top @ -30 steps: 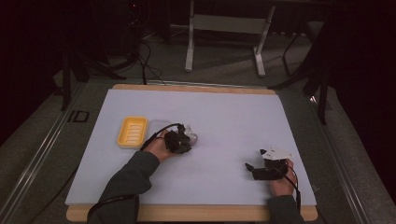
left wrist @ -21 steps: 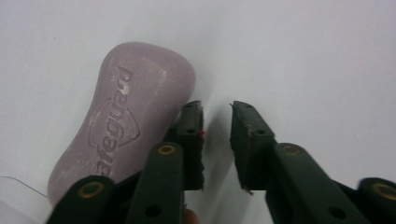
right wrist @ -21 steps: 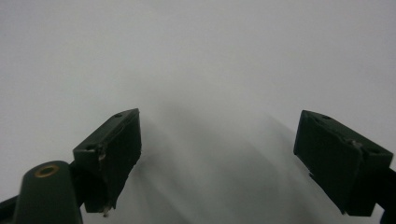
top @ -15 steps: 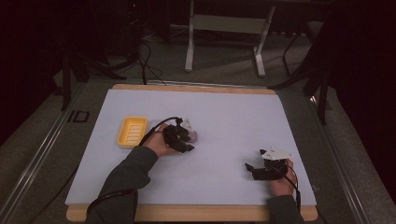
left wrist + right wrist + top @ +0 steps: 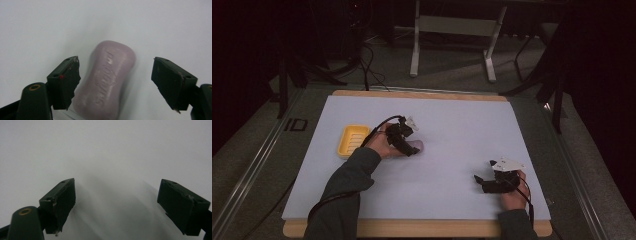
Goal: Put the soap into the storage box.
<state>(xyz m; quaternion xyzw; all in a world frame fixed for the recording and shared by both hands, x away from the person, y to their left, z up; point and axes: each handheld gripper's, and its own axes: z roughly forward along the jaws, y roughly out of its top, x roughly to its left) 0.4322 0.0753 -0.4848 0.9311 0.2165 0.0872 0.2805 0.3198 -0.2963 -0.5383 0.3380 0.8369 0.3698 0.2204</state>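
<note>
Left hand-held gripper [image 5: 411, 148]: jaws spread wide, having just been opening. The pink soap bar [image 5: 107, 80] lies between them on the white worktop [image 5: 452, 125]; neither pad presses on it. The left pad stands just beside the bar's edge, whether touching I cannot tell; the right pad is well clear.

Left gripper view: the bar runs from about 7 o'clock up toward 1 o'clock, with raised lettering along its top, too blurred to read. Its lower end is cut off at the bottom edge and partly hidden behind the left jaw.

High view: the bar shows as a pale pink patch [image 5: 414, 146] near mid-worktop, mostly covered by the gripper and the hand; no lettering can be made out there. This view adds the yellow soap dish [image 5: 353, 140], which sits at roughly 9 o'clock from the bar, near but apart from it. The dark sleeve [image 5: 347, 190] comes in from the bottom edge.

Right hand-held gripper [image 5: 484, 181]: in the high view it rests low toward 4 o'clock on the worktop, well apart from the bar, jaws pointing toward 9 o'clock. From above, the gap is hard to judge. The right gripper view [image 5: 116, 207] settles it: jaws wide, nothing between them, bare white worktop with soft shadows ahead.

Beyond the far edge of the worktop, the metal frame legs [image 5: 452, 45] stand in deep shadow; detail there is lost.
</note>
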